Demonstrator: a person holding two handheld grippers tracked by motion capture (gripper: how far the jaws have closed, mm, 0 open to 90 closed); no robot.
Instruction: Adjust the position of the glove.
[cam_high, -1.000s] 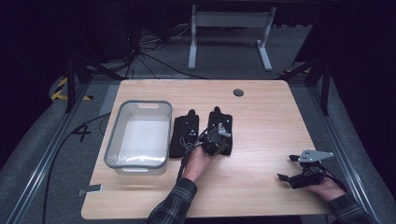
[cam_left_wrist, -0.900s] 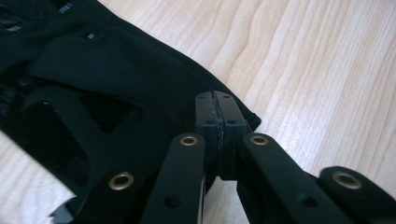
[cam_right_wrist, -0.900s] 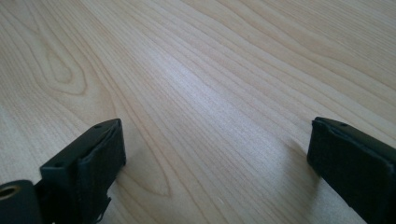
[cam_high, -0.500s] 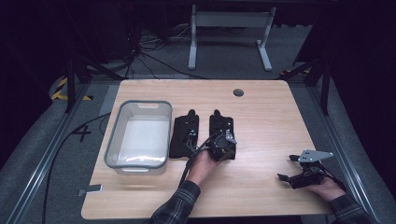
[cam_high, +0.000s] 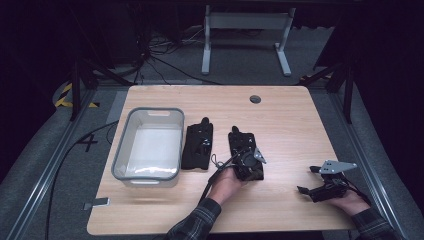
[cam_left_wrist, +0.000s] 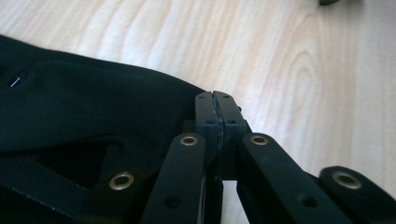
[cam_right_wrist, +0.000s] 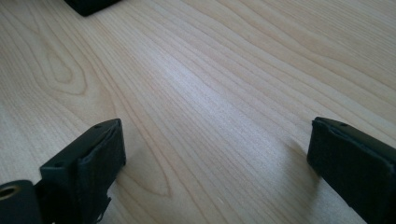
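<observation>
No brand or lettering can be read on either black glove, the picture is too coarse for that. The left gripper sits over the right-hand glove in mid-desk, jaws pressed fully together at the fabric's edge, and whether a fold is pinched between them is hard to say. The other glove lies just beside the clear bin, while the right gripper rests near the desk's right edge, jaws wide open over bare wood.

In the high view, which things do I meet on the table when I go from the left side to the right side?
clear plastic bin → first black glove → second black glove, with the left gripper over it → right gripper.
</observation>
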